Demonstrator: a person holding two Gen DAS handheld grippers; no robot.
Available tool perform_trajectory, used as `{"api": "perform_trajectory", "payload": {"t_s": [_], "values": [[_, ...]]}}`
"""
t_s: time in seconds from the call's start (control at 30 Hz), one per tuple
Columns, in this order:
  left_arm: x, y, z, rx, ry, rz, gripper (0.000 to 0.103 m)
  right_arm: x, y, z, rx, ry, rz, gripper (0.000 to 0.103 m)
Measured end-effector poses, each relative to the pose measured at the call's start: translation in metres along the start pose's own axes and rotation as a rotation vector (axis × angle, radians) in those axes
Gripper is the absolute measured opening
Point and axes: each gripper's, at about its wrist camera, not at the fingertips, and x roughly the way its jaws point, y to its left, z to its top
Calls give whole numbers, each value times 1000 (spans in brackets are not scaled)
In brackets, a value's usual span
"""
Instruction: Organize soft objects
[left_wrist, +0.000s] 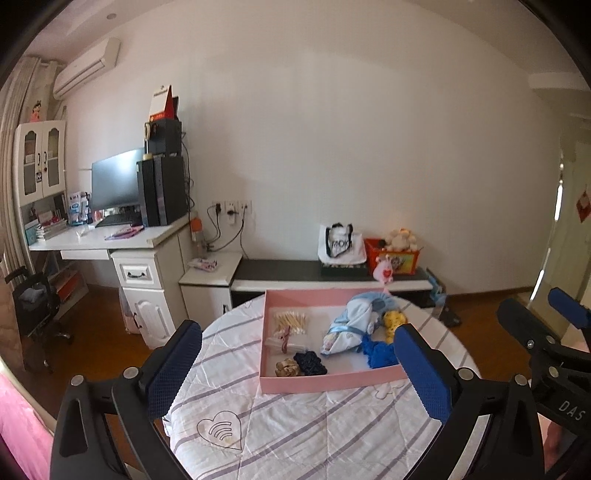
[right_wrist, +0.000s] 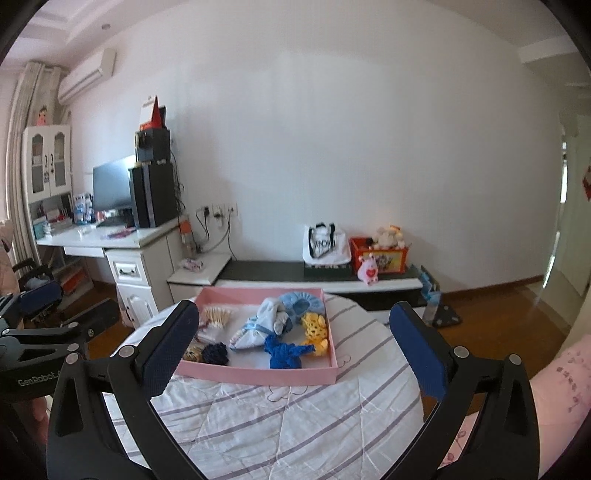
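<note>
Several soft items already sit inside the pink tray (right_wrist: 258, 373), which rests on the quilt-covered round table (right_wrist: 295, 435); nothing soft lies loose on the quilt that I can see, so the gathering part looks mostly done. What seems left, at a guess, is tidying within the tray, as things lie jumbled on its right half.

Left gripper (left_wrist: 299, 365) hangs above the near table edge, jaws spread wide, nothing between them. Right gripper (right_wrist: 295, 350) is the same: wide apart, empty, facing the tray from the near side.

Contents: pale blue baby garment (right_wrist: 258, 325), thin cloth, crumpled, a ribbon across it. Blue frilled cap (right_wrist: 301, 302) behind it, elastic-edged, puffy. Yellow crochet piece (right_wrist: 316, 328) at the right wall, knobbly and holey. Bright blue knit piece (right_wrist: 284, 354) in front, chunky yarn, floppy. Dark navy scrunchie (right_wrist: 216, 352) and gold scrunchie (right_wrist: 192, 354) at the near left corner, touching each other, gathered fabric rings. Cotton swabs (left_wrist: 291, 321) in a clear bag at the left, with another clear packet (left_wrist: 286, 341) just in front of it.

Tray is flat, low-walled and rigid, likely card. Quilt is white with grey-purple stripes, stitched.
</note>
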Motion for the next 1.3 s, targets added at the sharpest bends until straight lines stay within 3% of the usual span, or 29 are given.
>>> {"api": "perform_trajectory", "payload": {"t_s": [0.33,0.67,1.3], "values": [[-66,-8,-11,18,-121,2,103,-52,1,3,-1,-113,-23,103],[-97,-18,-31,15,-176,13,103,-92,6,-4,-14,-196,-39,103],[-99,-33,-45,2,-199,65,103,-108,6,-10,-5,-223,-68,103]]}}
